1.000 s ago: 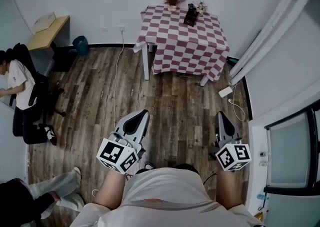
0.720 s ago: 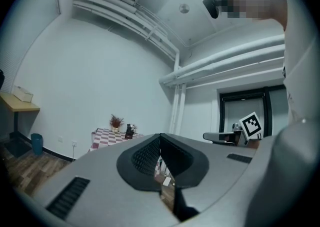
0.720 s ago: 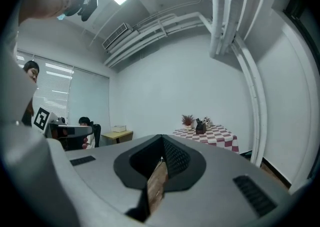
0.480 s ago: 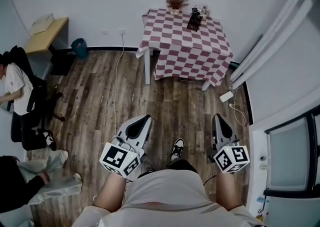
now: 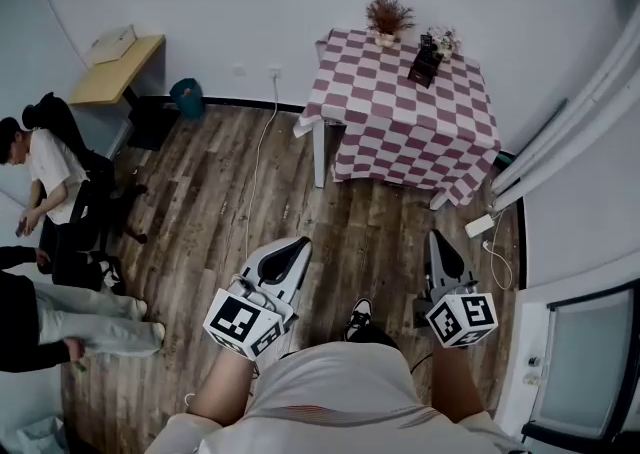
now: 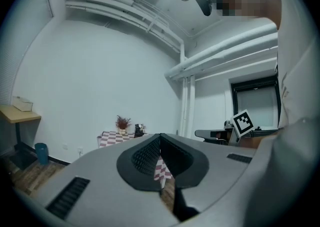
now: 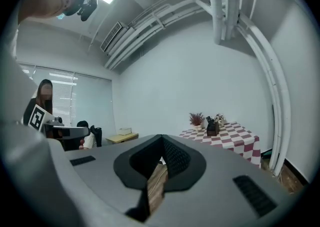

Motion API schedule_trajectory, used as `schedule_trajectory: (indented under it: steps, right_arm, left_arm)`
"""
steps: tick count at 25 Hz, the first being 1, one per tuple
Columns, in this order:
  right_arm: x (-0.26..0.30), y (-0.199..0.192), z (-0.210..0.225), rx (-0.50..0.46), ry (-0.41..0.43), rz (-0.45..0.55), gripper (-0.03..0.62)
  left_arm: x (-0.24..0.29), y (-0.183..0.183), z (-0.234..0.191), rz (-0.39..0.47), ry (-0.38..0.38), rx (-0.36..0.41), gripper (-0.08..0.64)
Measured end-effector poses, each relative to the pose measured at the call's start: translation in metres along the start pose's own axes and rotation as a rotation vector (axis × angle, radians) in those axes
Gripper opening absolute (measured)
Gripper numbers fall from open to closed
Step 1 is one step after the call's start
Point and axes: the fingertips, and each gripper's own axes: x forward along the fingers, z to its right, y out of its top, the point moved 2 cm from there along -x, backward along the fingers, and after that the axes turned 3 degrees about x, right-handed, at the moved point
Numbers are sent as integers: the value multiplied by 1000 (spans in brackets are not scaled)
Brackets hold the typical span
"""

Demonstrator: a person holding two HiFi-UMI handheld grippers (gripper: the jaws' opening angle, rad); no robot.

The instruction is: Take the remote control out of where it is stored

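A table with a red and white checkered cloth (image 5: 400, 132) stands against the far wall. On it is a small dark holder (image 5: 425, 63) next to a dried plant (image 5: 387, 16). The remote cannot be made out at this distance. The holder also shows in the left gripper view (image 6: 138, 130) and the right gripper view (image 7: 212, 128). My left gripper (image 5: 299, 243) and right gripper (image 5: 436, 238) are held level in front of the person's body and point toward the table, well short of it. Both are shut with nothing between the jaws.
Two people sit at the left near a wooden desk (image 5: 122, 69) and a teal bin (image 5: 186, 98). A white cable (image 5: 256, 172) runs across the wood floor, and a power strip (image 5: 481, 225) lies right of the table. White pipes (image 5: 560, 132) line the right wall.
The person carrying the grippers has stepped forward and turned a little left; the table now sits further right in the head view. Both grippers stay shut. The legs at lower left have shifted.
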Motion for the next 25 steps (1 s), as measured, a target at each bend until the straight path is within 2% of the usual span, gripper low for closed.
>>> schedule_trajectory:
  steps: [7, 13, 20, 25]
  right_arm:
    - [54, 28, 105, 28, -31, -2, 14]
    - [83, 32, 180, 87, -69, -8, 14]
    - [121, 37, 217, 100, -63, -23, 14]
    - [147, 38, 228, 22, -36, -12, 14]
  left_arm:
    - [113, 10, -9, -15, 23, -11, 9]
    - [193, 14, -13, -7, 37, 1, 9]
    - [247, 12, -29, -27, 40, -3, 9]
    - [291, 3, -49, -25, 2, -9, 9]
